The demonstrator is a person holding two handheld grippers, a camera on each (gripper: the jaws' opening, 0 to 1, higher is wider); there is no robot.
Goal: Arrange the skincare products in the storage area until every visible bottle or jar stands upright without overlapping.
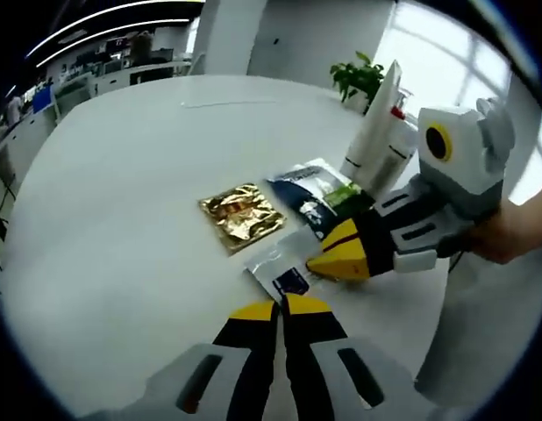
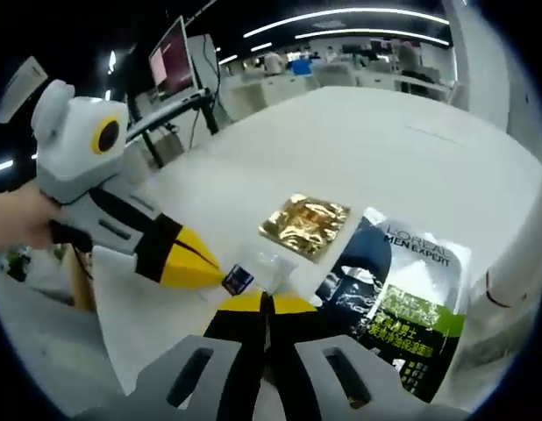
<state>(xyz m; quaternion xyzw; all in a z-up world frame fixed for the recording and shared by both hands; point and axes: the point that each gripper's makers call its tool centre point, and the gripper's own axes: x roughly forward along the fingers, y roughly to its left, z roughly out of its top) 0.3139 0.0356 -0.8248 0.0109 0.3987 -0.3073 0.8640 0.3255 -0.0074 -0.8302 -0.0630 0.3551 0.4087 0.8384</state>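
Yellow-tipped jaws of the left tongs [image 1: 281, 307] sit pressed together with nothing between them, low over the white worktop [image 1: 122, 175]. Just ahead of their tips lies a small clear sachet [image 1: 284, 267] with a dark label, flat on the worktop. The right tongs [image 1: 328, 259] come in from the right, jaws narrowed to a point that touches this sachet; whether they actually pinch it I cannot tell. A hand [image 1: 508, 232] holds them at the far right.

Beyond the sachet and slightly left lies a crinkled gold foil packet [image 1: 241, 215]. Right of it, a dark blue and green L'Oreal pouch [image 1: 319, 197] lies flat. Behind the pouch 2 white bottles [image 1: 376, 132] stand upright, close together, with a green plant [image 1: 359, 79] further back.

In the right gripper view, the right tongs [image 2: 264, 303] show their jaws closed, the clear sachet [image 2: 253, 272] just ahead, the left tongs [image 2: 205, 267] touching it from the left, the gold foil packet [image 2: 304, 224] beyond and the L'Oreal pouch [image 2: 394, 294] to the right
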